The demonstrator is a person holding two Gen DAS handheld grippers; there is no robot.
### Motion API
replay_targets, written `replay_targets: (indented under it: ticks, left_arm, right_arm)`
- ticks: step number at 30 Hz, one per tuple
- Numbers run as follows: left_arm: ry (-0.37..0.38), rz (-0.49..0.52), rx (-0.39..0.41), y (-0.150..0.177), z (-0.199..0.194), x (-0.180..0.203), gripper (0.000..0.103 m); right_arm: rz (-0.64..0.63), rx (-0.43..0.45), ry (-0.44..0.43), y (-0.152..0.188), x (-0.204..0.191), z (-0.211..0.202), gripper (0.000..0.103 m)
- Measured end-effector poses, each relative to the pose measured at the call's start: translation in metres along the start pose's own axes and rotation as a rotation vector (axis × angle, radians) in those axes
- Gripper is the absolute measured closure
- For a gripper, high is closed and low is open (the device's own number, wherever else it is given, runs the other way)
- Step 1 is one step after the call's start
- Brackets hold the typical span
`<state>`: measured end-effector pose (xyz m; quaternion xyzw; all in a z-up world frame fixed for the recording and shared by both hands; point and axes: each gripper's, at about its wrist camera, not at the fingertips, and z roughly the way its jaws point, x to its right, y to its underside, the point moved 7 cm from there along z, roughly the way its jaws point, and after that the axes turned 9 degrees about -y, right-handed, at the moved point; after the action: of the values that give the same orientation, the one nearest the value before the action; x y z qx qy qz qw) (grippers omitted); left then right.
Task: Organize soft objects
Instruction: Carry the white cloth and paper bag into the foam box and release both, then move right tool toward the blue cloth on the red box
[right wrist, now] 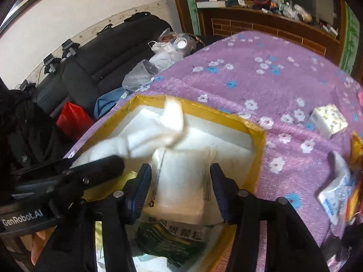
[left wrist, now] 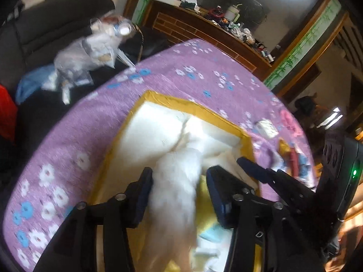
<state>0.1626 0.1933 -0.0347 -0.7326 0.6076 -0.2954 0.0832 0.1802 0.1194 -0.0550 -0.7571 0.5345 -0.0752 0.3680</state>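
A white foam box with yellow taped rim (left wrist: 192, 105) (right wrist: 258, 133) stands on the purple flowered table. My left gripper (left wrist: 179, 176) hangs over the box with a white fluffy cloth (left wrist: 174, 185) between its fingers, blurred. The cloth also shows in the right wrist view (right wrist: 158, 133), trailing over the box's left side. My right gripper (right wrist: 180, 172) is open over the box, its fingers either side of a white and green packet (right wrist: 179, 208) inside. The right gripper's fingers (left wrist: 254, 170) show at the right of the left wrist view.
Tissue packs (right wrist: 329, 120) (right wrist: 335, 195) and colourful packets (left wrist: 292, 154) lie on the purple cloth (right wrist: 261, 86) to the box's right. A dark sofa (right wrist: 102, 63) with plastic bags (right wrist: 163, 52) and a red bag (right wrist: 72, 120) runs along the left. A cluttered wooden cabinet (right wrist: 261, 22) stands behind.
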Motion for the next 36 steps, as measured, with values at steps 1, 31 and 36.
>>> replay_targets:
  ticks: [1, 31, 36]
  left_arm:
    - [0.033, -0.024, -0.004, 0.002, -0.004, 0.000, 0.043]
    - [-0.192, 0.346, 0.189, 0.138, 0.006, 0.181, 0.029]
    - [-0.147, 0.316, 0.188, 0.137, 0.004, 0.174, 0.029]
  right_arm:
    - [-0.003, 0.026, -0.006, -0.001, 0.000, -0.009, 0.034]
    - [0.343, 0.106, 0.133, 0.161, 0.160, -0.210, 0.012]
    - [0.301, 0.195, 0.139, 0.129, 0.163, -0.233, 0.012]
